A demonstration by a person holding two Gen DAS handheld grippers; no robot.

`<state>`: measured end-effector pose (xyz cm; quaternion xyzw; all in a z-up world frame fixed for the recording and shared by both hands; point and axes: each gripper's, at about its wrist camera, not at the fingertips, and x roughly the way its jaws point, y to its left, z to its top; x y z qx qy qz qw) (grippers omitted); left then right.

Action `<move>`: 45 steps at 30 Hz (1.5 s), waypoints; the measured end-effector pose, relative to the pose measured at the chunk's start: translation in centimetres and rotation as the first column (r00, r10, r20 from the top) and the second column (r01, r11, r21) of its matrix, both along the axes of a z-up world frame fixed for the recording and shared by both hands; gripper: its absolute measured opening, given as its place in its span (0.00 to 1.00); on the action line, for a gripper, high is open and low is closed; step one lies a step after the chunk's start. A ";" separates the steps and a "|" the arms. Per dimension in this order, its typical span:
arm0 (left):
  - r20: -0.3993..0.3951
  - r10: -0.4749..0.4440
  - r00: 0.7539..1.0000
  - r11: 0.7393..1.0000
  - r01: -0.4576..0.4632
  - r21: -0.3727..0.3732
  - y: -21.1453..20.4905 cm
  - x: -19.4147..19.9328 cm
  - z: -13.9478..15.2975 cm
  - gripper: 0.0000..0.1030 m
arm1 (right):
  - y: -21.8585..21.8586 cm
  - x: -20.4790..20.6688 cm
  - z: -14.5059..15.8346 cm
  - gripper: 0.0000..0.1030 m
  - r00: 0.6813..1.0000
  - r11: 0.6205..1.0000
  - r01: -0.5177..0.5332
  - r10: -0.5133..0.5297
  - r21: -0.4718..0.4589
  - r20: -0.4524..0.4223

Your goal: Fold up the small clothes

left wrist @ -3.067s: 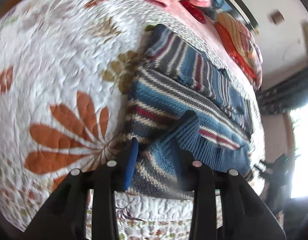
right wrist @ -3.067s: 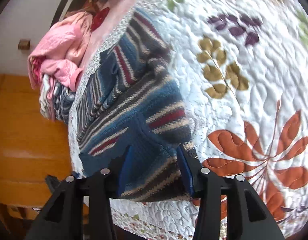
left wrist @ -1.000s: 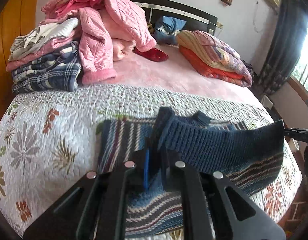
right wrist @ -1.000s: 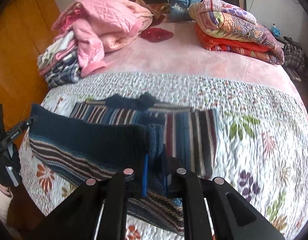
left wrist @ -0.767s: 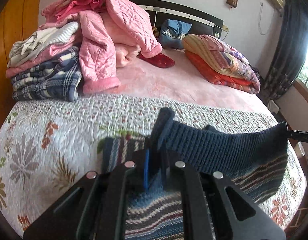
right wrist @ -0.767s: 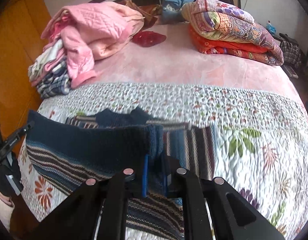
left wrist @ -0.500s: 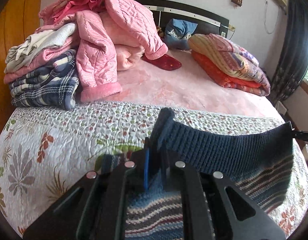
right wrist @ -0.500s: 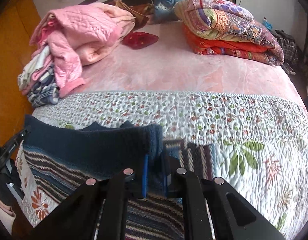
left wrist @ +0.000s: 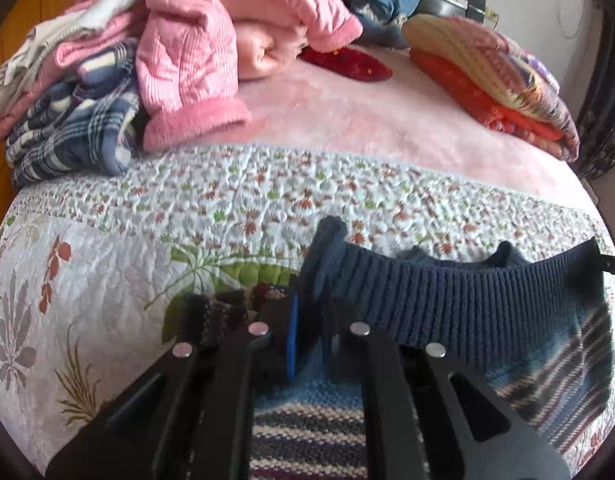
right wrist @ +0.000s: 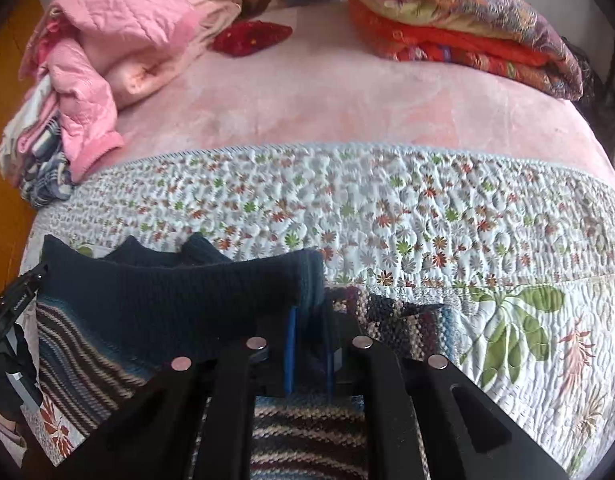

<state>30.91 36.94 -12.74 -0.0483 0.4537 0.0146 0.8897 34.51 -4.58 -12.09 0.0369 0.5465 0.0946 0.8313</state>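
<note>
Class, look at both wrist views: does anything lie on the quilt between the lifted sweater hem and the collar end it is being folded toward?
Nothing visible does. The quilt beyond the sweater is bare; the pink clothes pile sits farther back.

floral quilt [left wrist: 107,280], pink jacket [left wrist: 195,40] (heaped), folded blankets [right wrist: 467,12]

Navy-hemmed sweater [left wrist: 447,312] striped blue, cream and maroon; floral white quilt [right wrist: 427,216]; pink blanket [right wrist: 307,96]
</note>
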 end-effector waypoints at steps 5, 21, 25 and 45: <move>-0.057 0.008 0.998 1.000 -0.006 0.025 -0.2 1.1 -1.9 0.10 | 0.1 0.9 -1.7 0.11 0.999 1.000 0.000 0.000 -0.015 -0.033; -0.017 0.157 0.987 0.986 -0.158 -0.059 3.9 -2.6 0.0 0.21 | -4.5 -4.2 -0.3 0.36 0.997 0.988 0.074 -0.070 0.133 -0.035; 0.030 0.111 0.993 0.989 -0.107 -0.098 3.5 -6.1 2.4 0.22 | -6.2 -9.3 1.2 0.48 0.998 0.982 0.058 -0.050 0.182 -0.045; -0.141 -0.117 0.983 0.987 0.099 -0.128 -3.0 -13.0 -3.1 0.29 | -10.1 -18.7 -3.4 0.11 0.978 0.976 0.101 -0.062 0.195 -0.199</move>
